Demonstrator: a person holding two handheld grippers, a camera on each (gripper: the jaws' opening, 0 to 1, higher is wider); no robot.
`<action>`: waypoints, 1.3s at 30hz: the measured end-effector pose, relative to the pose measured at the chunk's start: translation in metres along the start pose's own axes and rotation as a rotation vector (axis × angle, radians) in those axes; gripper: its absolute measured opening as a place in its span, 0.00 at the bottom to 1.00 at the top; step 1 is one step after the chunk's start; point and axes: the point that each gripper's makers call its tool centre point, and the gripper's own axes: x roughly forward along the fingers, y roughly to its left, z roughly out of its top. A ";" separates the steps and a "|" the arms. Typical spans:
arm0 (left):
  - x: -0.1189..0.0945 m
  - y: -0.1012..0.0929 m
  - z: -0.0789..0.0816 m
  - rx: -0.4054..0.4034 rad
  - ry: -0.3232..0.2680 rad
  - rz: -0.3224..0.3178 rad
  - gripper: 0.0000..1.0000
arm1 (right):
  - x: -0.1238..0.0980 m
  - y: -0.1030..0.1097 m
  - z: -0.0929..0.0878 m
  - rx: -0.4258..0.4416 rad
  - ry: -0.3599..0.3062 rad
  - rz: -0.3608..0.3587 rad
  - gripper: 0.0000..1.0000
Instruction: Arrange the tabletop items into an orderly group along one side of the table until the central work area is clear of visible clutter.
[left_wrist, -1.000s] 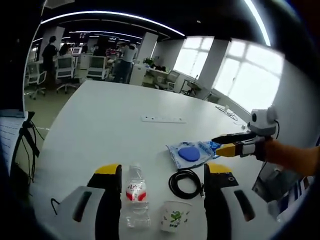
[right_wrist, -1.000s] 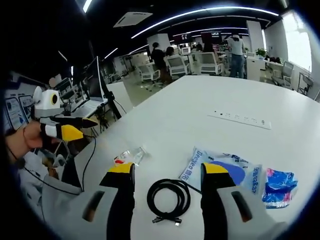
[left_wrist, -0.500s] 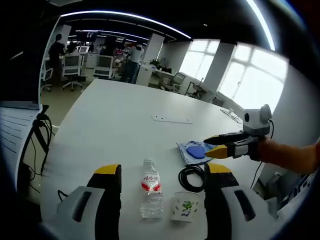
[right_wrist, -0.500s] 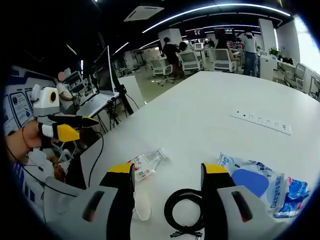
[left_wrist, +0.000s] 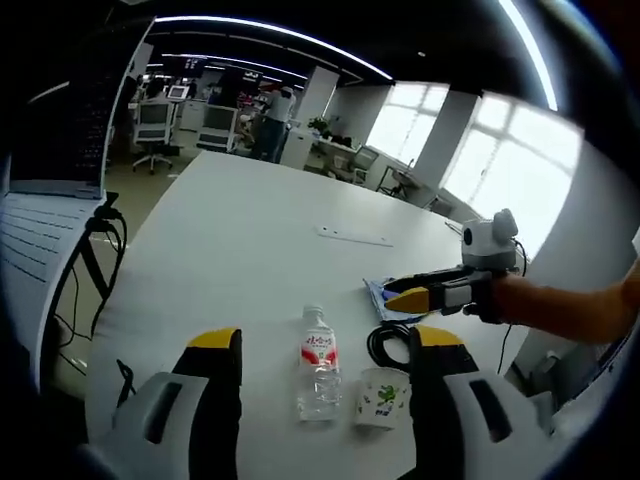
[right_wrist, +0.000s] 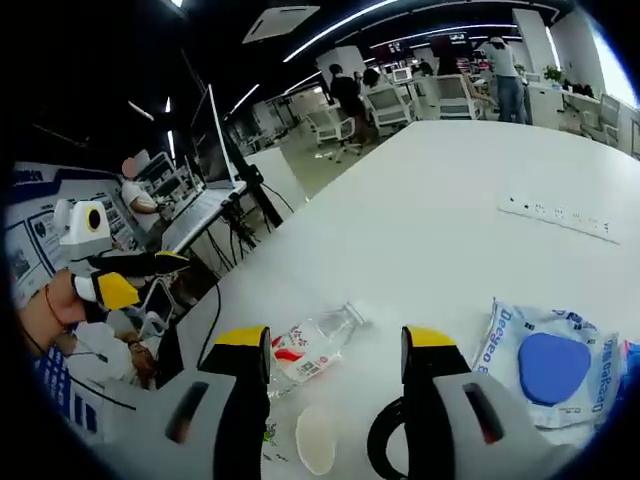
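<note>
Left gripper view: left claw sits released, jaws wide apart, nothing between the pads, hovering over the near edge of the white desk. Just ahead, between the jaws, a clear water bottle lies on its side w/ a red-and-white label, print too small to read. Beside it stands a paper cup w/ a green printed motif, text unreadable. Just behind the cup, a coiled black cable. Further on, a blue-white plastic packet, partly hidden by the right claw, which comes in from the right w/ yellow tips close together – clenched or not, can't tell from here. Well beyond, a white power strip lies flat mid-desk. Office chairs and people far back

Right gripper view: right claw is released, jaws apart, empty. Between them the bottle w/ red label, cup seen from above at the bottom, cable by the right jaw. Right of that, the packet w/ blue lettering "Deyeeo" along its edge and a blue round patch. Power strip further out. Left claw off the desk at left, laptop behind it
</note>
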 end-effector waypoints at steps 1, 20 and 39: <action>-0.001 0.002 -0.001 -0.001 0.001 0.001 0.69 | 0.004 0.002 -0.001 0.035 0.003 0.016 0.52; -0.010 0.016 -0.015 -0.049 0.004 -0.021 0.69 | 0.057 -0.003 -0.020 0.282 0.039 0.107 0.50; -0.006 0.022 -0.020 -0.091 -0.015 -0.051 0.69 | 0.092 -0.020 -0.029 0.543 0.060 0.163 0.46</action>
